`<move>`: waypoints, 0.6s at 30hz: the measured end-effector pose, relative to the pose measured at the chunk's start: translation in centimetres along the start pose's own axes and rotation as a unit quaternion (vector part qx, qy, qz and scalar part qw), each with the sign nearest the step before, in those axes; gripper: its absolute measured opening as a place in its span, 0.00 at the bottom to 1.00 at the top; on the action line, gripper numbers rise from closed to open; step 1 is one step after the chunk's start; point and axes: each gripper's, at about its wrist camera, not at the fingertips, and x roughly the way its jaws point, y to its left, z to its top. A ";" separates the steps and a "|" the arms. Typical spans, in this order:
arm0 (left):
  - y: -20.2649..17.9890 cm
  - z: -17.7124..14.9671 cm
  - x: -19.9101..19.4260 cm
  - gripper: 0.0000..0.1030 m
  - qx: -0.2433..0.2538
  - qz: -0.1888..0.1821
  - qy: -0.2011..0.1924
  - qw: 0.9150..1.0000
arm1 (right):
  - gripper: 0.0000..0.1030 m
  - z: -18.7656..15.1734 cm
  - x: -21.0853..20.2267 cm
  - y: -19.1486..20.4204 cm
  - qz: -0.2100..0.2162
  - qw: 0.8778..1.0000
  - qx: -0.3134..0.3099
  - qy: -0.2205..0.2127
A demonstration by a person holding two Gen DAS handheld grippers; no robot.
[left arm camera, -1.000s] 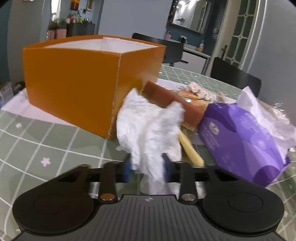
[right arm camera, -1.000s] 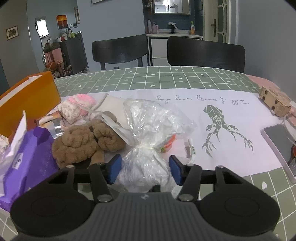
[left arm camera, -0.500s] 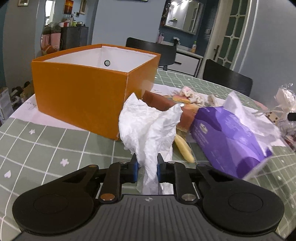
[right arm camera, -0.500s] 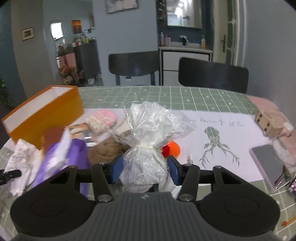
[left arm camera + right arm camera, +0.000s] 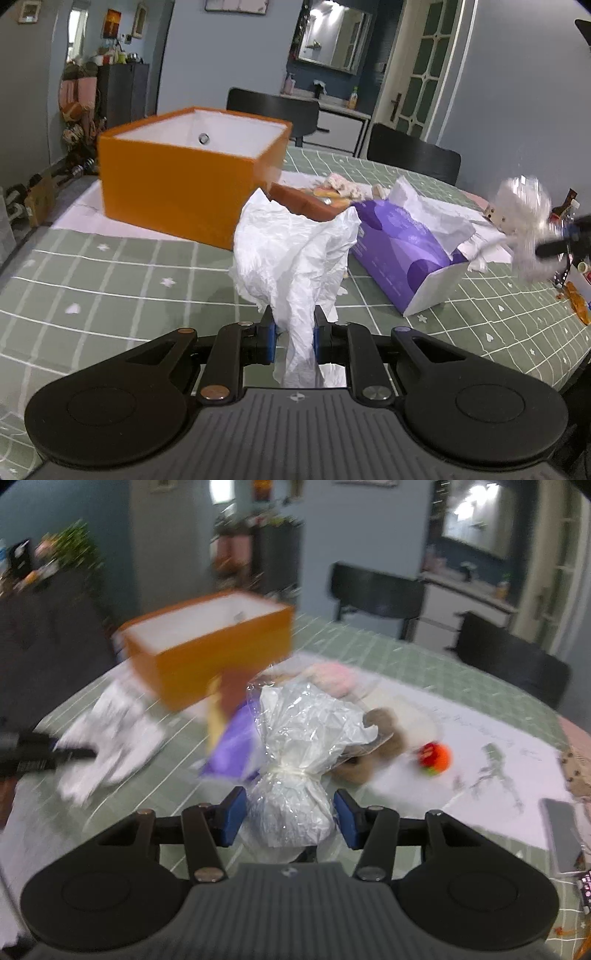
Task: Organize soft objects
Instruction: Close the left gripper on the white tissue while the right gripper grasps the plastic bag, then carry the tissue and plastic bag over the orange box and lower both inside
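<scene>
At the bottom centre of the left wrist view, we held the left gripper with its blue pads pinched together on the lower tail of a crumpled white tissue, which rose and spread above the fingers, clear of the green grid tablecloth. Right of centre lay a purple tissue pack on the cloth, with a white sheet standing out of its top. Behind the tissue, left of centre, stood the open orange box, its white interior visible.

At the bottom centre of the right wrist view, the right gripper clamped a tied clear plastic bag of white filling between its blue pads, which pressed the bag's lower bulb from both sides. Beyond it, centre right, sat a brown plush toy and an orange ball on white paper. This view was motion-blurred.
</scene>
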 end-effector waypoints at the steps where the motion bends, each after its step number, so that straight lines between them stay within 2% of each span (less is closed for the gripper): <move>1: 0.0 0.0 -0.4 0.19 0.000 0.002 -0.004 1.000 | 0.50 -0.3 -0.1 0.8 0.010 1.000 -0.011 0.009; 5: 0.1 0.5 -1.7 0.19 -0.004 0.006 -0.021 1.000 | 0.50 -1.1 -0.6 4.1 0.065 0.996 -0.052 0.035; 9: -0.4 2.0 -2.7 0.19 0.007 0.006 -0.034 0.999 | 0.50 0.1 -0.8 6.9 0.126 0.989 -0.073 0.028; 13: -0.5 5.3 -3.1 0.19 0.023 0.014 -0.050 0.998 | 0.50 3.7 -0.6 9.2 0.161 0.983 -0.088 -0.002; 18: 0.7 10.6 -3.3 0.19 0.049 0.036 -0.071 0.996 | 0.50 10.4 0.7 10.6 0.172 0.978 -0.105 -0.048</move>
